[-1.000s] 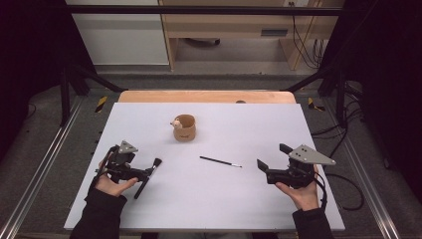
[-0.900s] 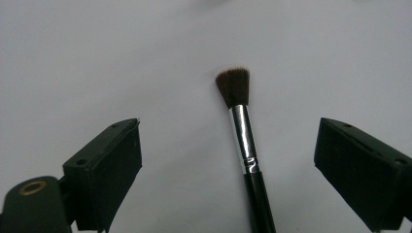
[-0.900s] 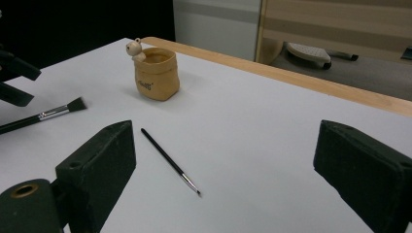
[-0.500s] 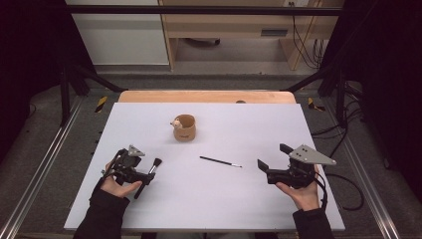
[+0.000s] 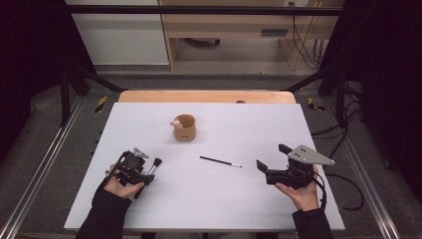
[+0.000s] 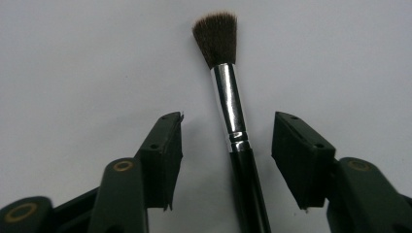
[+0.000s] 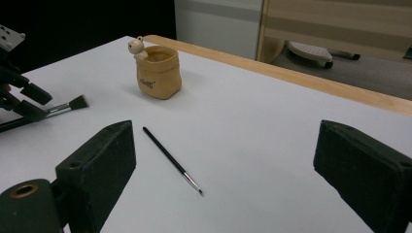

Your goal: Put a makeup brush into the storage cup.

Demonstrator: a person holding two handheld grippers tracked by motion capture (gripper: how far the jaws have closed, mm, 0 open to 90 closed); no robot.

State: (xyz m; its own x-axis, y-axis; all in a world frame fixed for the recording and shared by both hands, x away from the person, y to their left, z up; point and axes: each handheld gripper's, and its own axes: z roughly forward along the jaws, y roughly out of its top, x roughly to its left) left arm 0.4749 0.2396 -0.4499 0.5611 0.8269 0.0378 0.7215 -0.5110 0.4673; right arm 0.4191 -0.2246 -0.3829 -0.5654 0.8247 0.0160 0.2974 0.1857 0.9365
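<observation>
Makeup brush [image 5: 152, 168]: lying on the table [image 5: 239, 209] at the near left, between the left gripper's [image 5: 149, 172] jaws.
Pot [image 5: 184, 127]: standing behind the brush, toward the table's middle.
Thin paintbrush [image 5: 220, 161]: lying between both grippers, before the pot.
Right gripper [image 5: 271, 162]: sitting at the near right, well apart from the paintbrush.

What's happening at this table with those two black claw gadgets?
A person sits at a white table with a hand-held gripper in each hand. The left gripper is at a thick brush lying flat; its jaws have just been closing around the handle, but gaps remain on both sides, so it is not gripped yet. The right gripper waits with jaws wide apart and nothing between them. A thin brush lies mid-table, and a small tan pot stands behind it.
</observation>
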